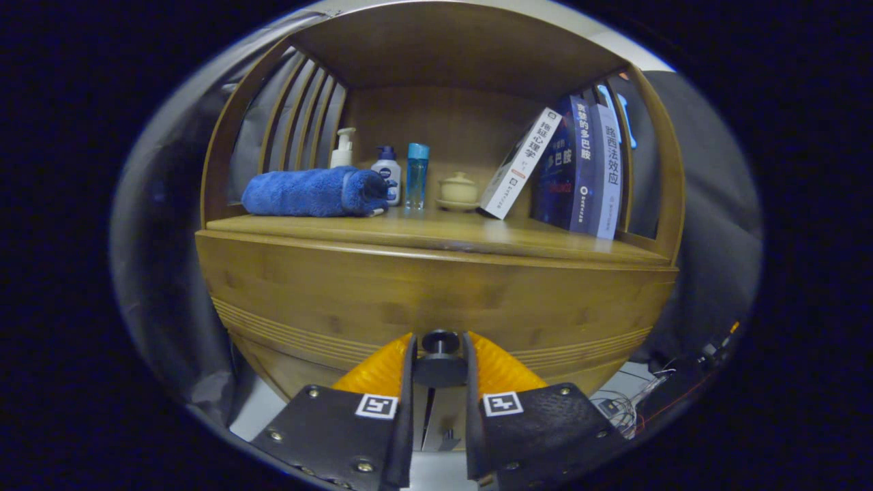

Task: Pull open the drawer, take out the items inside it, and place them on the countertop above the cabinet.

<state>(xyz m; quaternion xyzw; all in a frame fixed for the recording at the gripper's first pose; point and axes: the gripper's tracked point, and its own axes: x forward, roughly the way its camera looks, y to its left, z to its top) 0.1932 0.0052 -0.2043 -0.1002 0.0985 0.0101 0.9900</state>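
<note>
Jaws (440,361) closed in on the drawer knob (440,339), one finger on each side of it, looks clamped, though contact is hard to confirm with the knob half hidden between them. Drawer front (423,300) right behind the knob looks flush, so the drawer is judged not yet pulled; the items inside can't be seen. Risks: grip sits on a small round knob, so a pull off-axis or too fast could let the fingers slip off; a jerk could shake the cabinet and tip things on the worktop (436,235) above and beyond the jaws. There, left to right: rolled blue towel (307,193), pump bottle (343,149), small white bottle (387,170), blue tumbler (417,174), lidded cup (458,189), leaning book (520,164) and upright books (586,167). That leaves only a free strip along the front edge for placing. Cables (624,409) on the floor right of the jaws.
</note>
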